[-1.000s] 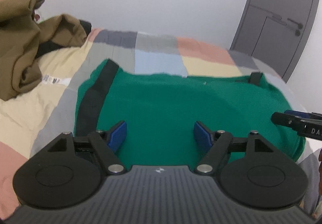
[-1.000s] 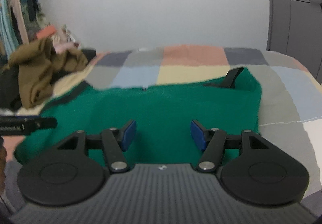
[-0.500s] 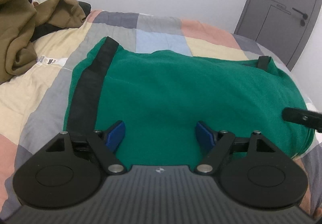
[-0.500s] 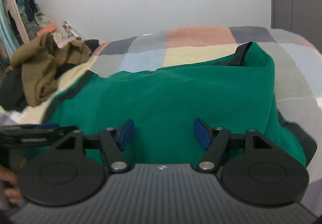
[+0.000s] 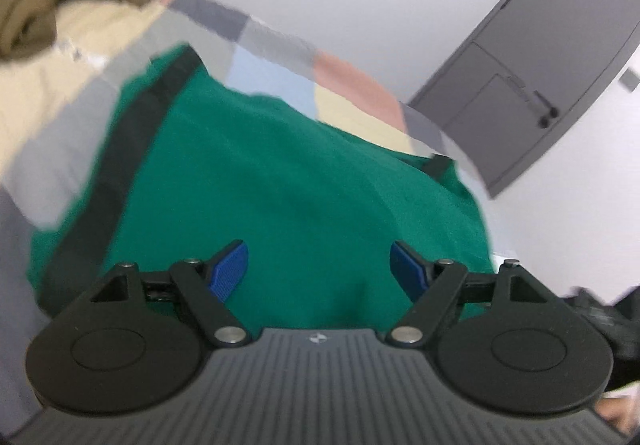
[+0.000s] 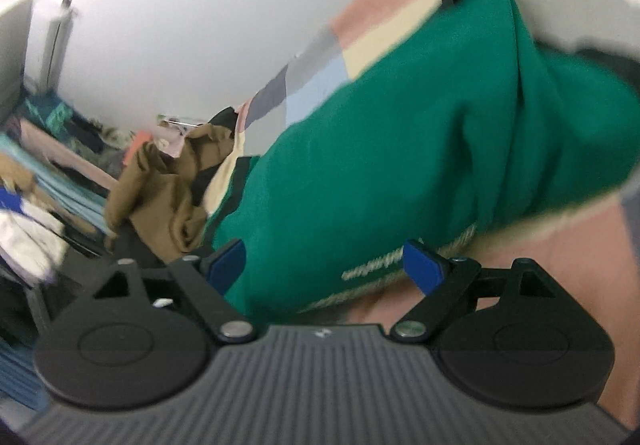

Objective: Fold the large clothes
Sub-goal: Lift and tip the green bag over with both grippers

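The green garment (image 5: 280, 181) lies on the quilt (image 5: 80, 117); soft, thick and floppy, best pinched at its near hem corners; left gripper (image 5: 319, 269) gapes empty; right gripper (image 6: 325, 265) is opening over the hem.

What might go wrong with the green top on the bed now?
The green top already lies bunched, with deep creases at one side, so a fold made now may come out lumpy. The right gripper has its jaws opening over the printed hem, not gripping, so the edge could slip away. The brown clothes lie close and might get snagged.
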### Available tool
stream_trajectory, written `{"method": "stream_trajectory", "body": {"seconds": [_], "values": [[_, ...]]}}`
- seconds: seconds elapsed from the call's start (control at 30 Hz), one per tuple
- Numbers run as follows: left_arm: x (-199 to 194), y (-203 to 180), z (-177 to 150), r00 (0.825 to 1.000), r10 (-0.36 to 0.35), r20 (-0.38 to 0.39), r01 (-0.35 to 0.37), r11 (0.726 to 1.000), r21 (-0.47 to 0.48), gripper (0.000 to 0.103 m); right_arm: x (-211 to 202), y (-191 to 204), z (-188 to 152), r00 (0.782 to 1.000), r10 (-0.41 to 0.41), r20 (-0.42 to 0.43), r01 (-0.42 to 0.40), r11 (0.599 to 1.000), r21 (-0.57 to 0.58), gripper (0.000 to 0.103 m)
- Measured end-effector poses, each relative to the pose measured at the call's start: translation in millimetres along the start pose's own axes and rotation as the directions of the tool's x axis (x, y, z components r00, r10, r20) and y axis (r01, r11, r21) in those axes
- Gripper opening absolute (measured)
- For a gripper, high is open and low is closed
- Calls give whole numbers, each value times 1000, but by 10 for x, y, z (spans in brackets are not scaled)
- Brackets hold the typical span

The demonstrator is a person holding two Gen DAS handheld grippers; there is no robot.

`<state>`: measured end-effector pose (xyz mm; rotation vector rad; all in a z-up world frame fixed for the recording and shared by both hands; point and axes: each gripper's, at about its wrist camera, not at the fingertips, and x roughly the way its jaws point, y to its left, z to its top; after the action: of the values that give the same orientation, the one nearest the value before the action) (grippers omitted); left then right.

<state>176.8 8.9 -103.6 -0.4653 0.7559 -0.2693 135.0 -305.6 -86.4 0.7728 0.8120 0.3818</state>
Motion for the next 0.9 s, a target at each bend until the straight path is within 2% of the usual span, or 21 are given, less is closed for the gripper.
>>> {"method": "stream_trajectory", "body": {"seconds": [0.1, 0.17, 0.23, 0.33, 0.47, 0.6, 0.63, 0.73, 0.77, 0.83, 0.9], "values": [[29, 25, -121, 997, -65, -45, 61, 994, -90, 93, 125, -167, -45, 999, 26, -41, -21, 991, 130, 87], [102, 48, -195, 993, -90, -73, 79, 988, -134, 96, 210, -334, -80, 997, 51, -53, -37, 968, 248, 87], [177, 95, -221, 991, -99, -93, 81, 980, -180, 96, 257, -521, -97, 998, 59, -25, -45, 926, 374, 87], [225, 230, -215, 985, -139, -104, 104, 952, -289, 97, 219, -700, -59, 998, -1, 60, -27, 884, 466, 88], [200, 331, -223, 975, -179, -132, 116, 916, -385, 97, 97, -818, 0, 983, -71, 168, -30, 847, 531, 89], [202, 352, -326, 964, -205, -171, 117, 900, -421, 97, 42, -886, 22, 972, -94, 218, -53, 809, 585, 90], [243, 366, -346, 960, -208, -187, 110, 895, -431, 97, 51, -879, 34, 972, -78, 222, -69, 806, 588, 90], [375, 443, -406, 948, -227, -225, 93, 869, -486, 97, 19, -773, 128, 967, -21, 255, -122, 836, 535, 91], [408, 478, -410, 947, -236, -219, 98, 859, -503, 97, 3, -737, 153, 963, 0, 271, -148, 838, 526, 91], [445, 570, -402, 955, -231, -184, 98, 837, -538, 96, -19, -708, 182, 957, 24, 289, -177, 836, 519, 91], [431, 720, -394, 967, -233, -105, 123, 784, -608, 95, -36, -735, 185, 959, 13, 285, -163, 842, 513, 90]]}}
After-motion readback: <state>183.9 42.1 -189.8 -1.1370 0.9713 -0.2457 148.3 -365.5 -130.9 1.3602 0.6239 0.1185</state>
